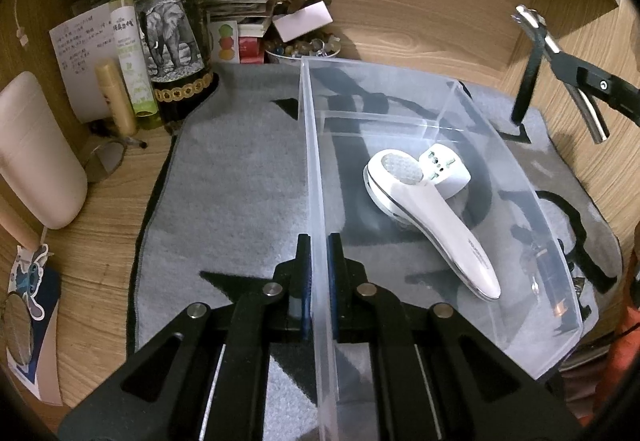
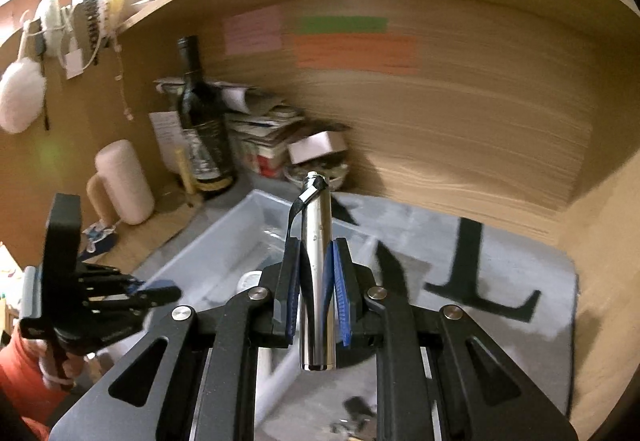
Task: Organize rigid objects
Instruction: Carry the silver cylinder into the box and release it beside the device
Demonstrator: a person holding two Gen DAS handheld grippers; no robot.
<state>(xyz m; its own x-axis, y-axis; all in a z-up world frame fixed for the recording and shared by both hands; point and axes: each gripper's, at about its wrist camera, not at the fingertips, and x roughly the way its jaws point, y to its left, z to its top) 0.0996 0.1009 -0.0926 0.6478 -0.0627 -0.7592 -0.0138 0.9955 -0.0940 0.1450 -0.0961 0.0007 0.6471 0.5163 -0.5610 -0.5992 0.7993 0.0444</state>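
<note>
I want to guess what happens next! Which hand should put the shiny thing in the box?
The right. The right gripper already grips the metal tool above the clear box, while the left gripper pinches the box wall.

A clear glossy plastic bin [image 1: 400,113] sits on fuzzy grey cloth [image 1: 232,193], beside matt wood-grain desk [image 1: 420,25]; the cylinder [image 2: 318,273] is polished metal.

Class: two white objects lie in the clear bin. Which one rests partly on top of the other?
The long-handled white device with the mesh-patterned round head. Its head leans on the small white plug adapter, which lies beneath and behind it inside the clear bin.
</note>
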